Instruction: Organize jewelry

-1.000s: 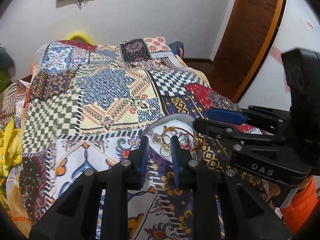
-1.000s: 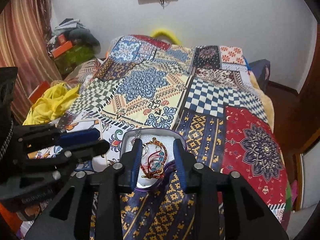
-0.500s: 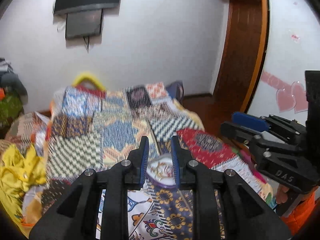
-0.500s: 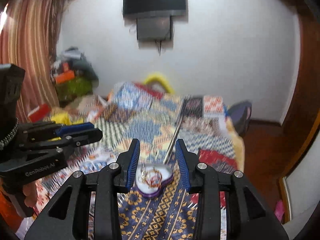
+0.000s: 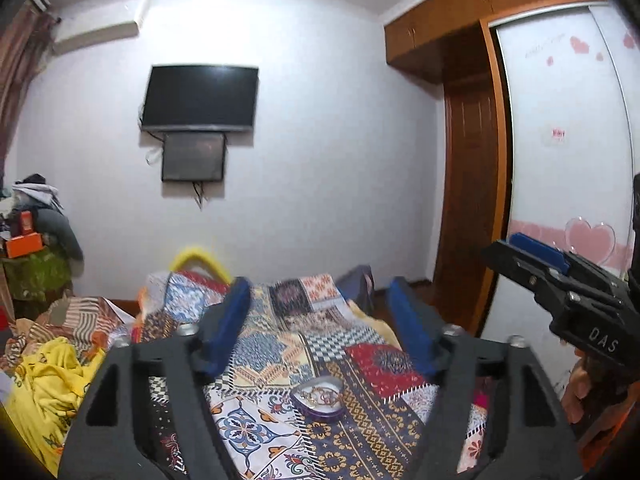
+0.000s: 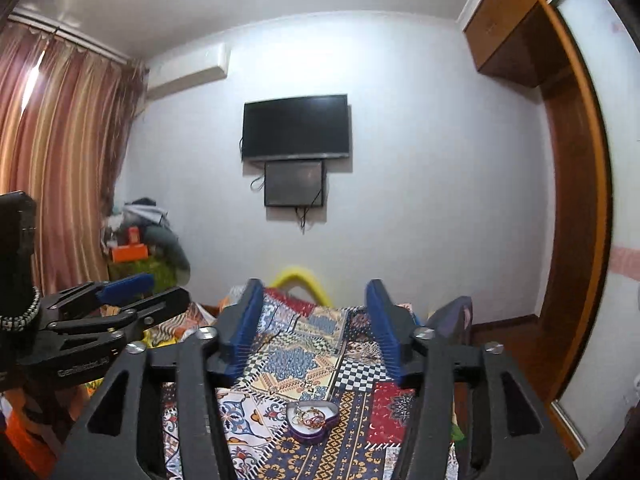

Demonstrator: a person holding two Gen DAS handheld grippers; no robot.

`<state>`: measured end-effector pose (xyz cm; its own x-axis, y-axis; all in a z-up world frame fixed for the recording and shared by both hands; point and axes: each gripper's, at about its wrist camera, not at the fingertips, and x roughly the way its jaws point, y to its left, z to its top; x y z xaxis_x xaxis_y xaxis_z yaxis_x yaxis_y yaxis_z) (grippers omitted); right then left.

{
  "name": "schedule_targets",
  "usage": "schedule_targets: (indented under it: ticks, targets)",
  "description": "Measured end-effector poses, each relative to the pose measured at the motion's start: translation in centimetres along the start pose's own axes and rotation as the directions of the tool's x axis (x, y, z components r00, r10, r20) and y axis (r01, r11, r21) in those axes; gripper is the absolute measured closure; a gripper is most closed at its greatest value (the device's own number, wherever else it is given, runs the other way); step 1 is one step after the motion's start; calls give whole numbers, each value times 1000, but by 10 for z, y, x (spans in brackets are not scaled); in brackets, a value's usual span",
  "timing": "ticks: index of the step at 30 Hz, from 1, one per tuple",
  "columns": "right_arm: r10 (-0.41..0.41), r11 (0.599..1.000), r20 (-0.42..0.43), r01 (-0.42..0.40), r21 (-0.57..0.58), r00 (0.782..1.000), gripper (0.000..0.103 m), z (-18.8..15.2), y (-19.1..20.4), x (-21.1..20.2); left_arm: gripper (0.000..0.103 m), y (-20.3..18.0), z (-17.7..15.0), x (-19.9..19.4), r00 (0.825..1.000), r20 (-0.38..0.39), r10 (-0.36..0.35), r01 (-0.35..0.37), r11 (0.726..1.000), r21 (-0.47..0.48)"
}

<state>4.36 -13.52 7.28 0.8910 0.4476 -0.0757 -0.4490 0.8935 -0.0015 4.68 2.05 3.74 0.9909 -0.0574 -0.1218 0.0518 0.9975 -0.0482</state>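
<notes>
A heart-shaped purple tin (image 5: 319, 397) with a tangle of gold and red jewelry inside sits on the patchwork bedspread (image 5: 280, 344); it also shows in the right wrist view (image 6: 312, 420). My left gripper (image 5: 320, 312) is open and empty, raised well above and back from the tin. My right gripper (image 6: 314, 312) is open and empty too, also high above the tin. Each gripper shows from the side in the other's view, the right one (image 5: 532, 256) and the left one (image 6: 132, 288).
A yellow cloth (image 5: 44, 384) lies at the bed's left. A cluttered stand (image 6: 136, 252) is by the striped curtain (image 6: 60, 184). A TV (image 6: 296, 126) hangs on the far wall. A wooden door (image 5: 468, 208) and a wardrobe (image 5: 560, 140) stand at the right.
Both grippers have risen and pulled back from the tin, tilting up toward the far wall. Their jaws have gone from narrow to wide open. The tin now looks small and far below.
</notes>
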Motion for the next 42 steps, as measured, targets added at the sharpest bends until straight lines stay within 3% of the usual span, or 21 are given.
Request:
schedule_targets:
  ticks: [2, 4, 9, 12, 42]
  targets:
    - [-26, 1000, 13, 26, 8, 1000, 30, -1, 3, -2, 12, -1, 0, -11, 999, 29, 15, -15, 1000, 2]
    - [-53, 999, 21, 53, 10, 998, 18, -2, 5, -5, 9, -2, 0, -18, 999, 47, 25, -25, 1000, 0]
    - [-113, 993, 27, 114, -16, 993, 14, -2, 11, -14, 4, -1, 0, -29, 998, 58, 33, -33, 999, -8]
    - [-128, 991, 20, 129, -27, 992, 3, -2, 15, -16, 4, -3, -2, -32, 998, 53, 32, -32, 999, -10]
    - [-115, 993, -43, 114, -14, 992, 2, -10, 6, -24, 4, 2, -13, -28, 999, 0, 47, -47, 998, -42]
